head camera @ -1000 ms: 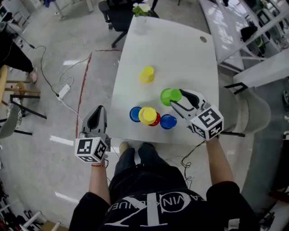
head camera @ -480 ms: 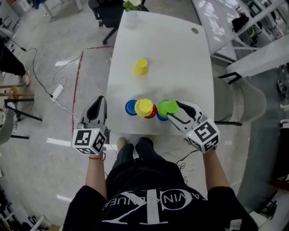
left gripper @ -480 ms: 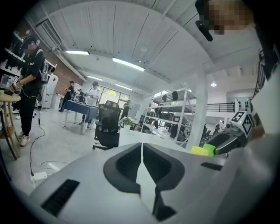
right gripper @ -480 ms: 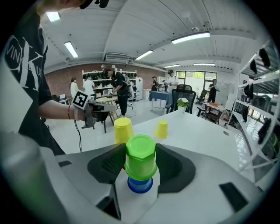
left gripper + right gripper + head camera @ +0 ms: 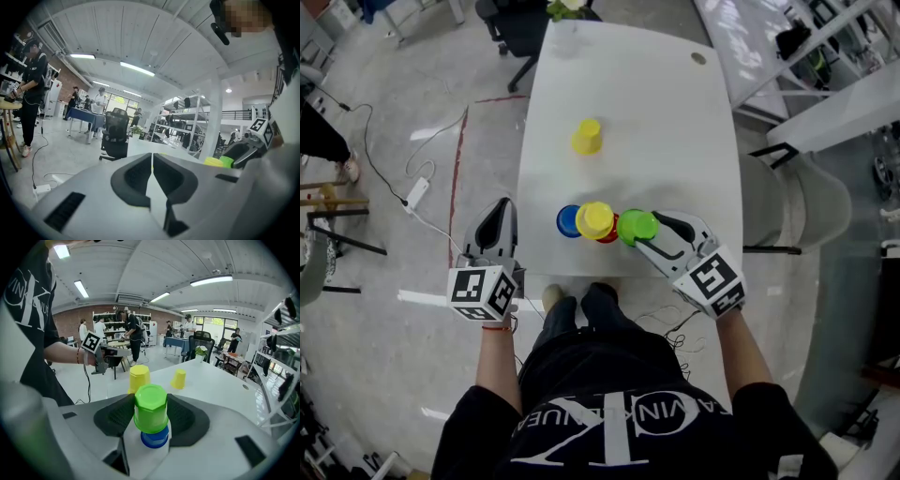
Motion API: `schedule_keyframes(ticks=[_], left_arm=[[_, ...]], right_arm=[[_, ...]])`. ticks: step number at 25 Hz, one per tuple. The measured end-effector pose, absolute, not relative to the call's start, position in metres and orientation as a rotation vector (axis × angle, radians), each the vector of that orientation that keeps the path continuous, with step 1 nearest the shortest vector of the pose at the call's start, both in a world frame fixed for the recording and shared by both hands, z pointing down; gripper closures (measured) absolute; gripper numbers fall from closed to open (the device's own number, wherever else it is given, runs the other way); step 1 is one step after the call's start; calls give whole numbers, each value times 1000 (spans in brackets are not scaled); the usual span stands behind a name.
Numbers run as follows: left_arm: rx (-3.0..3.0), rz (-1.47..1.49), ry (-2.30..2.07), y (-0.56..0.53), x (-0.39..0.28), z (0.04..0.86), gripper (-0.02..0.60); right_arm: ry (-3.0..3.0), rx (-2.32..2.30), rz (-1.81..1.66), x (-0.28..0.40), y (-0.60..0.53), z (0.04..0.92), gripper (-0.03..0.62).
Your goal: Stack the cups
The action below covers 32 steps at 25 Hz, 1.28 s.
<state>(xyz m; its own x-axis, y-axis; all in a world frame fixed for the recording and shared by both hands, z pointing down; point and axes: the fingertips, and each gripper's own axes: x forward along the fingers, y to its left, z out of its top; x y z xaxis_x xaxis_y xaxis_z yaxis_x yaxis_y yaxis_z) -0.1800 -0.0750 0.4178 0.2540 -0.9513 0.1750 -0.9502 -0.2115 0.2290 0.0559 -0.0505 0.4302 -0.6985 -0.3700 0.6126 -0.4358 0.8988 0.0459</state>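
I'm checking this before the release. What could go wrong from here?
1. The right gripper holds the green cup over the blue cup, which looks slightly off-centre beneath it. Released like this, the green cup might sit crooked or tip.
2. The yellow cup on the red cup stands close beside the green cup, so the opening jaws could nudge that pair.
3. All this sits near the table's front edge, so a knocked cup could roll off.

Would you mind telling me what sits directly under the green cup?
A blue cup, its top covered by the green cup that the right gripper holds over it. What lies inside either cup cannot be seen.
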Motion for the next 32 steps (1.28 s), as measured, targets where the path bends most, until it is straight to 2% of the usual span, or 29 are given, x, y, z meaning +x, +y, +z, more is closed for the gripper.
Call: schedule_keyframes(ticks=[17, 24, 32], left_arm=[[2219, 2, -1771, -67, -184, 423, 566], [2218, -1, -1770, -67, -184, 422, 566], [2219, 5, -1766, -67, -182, 424, 566]], right_arm=[[-2413, 537, 116, 50, -48, 434, 362], [-2438, 541, 141, 50, -48, 431, 329], [-2547, 512, 199, 61, -47, 409, 318]])
